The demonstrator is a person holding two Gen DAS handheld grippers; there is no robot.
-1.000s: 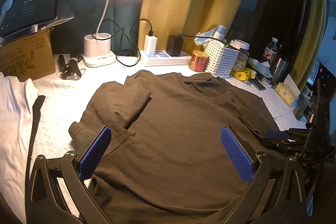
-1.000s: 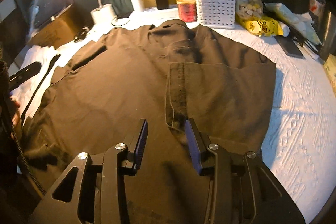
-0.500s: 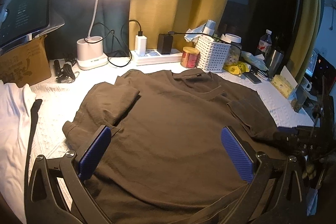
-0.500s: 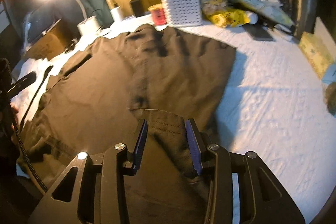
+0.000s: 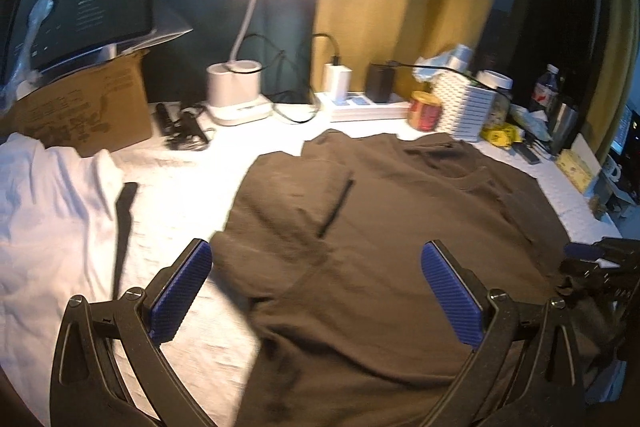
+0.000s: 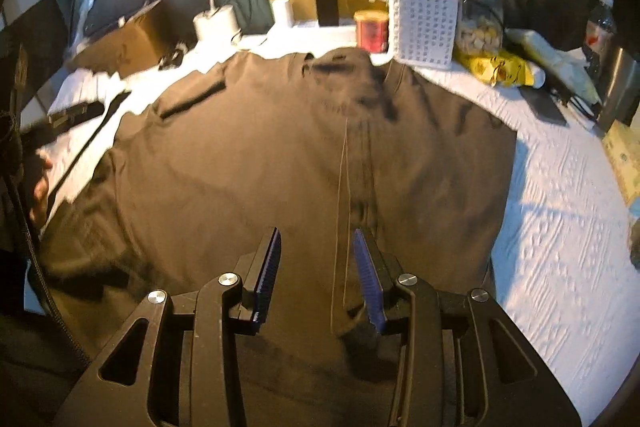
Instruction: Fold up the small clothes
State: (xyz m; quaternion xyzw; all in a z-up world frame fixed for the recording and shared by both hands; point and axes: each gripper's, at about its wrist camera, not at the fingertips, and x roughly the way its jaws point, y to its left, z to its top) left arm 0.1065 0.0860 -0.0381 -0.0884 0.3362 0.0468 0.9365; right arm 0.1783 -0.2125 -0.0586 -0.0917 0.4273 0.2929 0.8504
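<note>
A dark brown T-shirt (image 5: 400, 235) lies flat on the white quilted cover (image 5: 188, 195), collar toward the back. Its left sleeve is folded in, and its right side is folded over as a flap (image 6: 432, 163). My left gripper (image 5: 316, 251) hangs wide open over the shirt's lower left edge with nothing between its blue pads. My right gripper (image 6: 317, 235) stands about half open above the flap's long edge and does not press on the cloth. The right gripper (image 5: 592, 255) also shows at the left wrist view's right edge. A hand (image 6: 40, 183) carries the left gripper (image 6: 60, 119).
A white garment (image 5: 48, 211) and a black strap (image 5: 124, 227) lie left of the shirt. Along the back stand a cardboard box (image 5: 88, 107), a lit desk lamp (image 5: 236, 95), a power strip (image 5: 360, 107), a red can (image 6: 372, 31), a white basket (image 6: 424, 27), a jar and a bottle (image 6: 600, 23).
The left gripper has shifted left, so it now hangs over the shirt's left edge. The right gripper swung off to the right, then back over the flap's edge. Neither jaw width changed.
</note>
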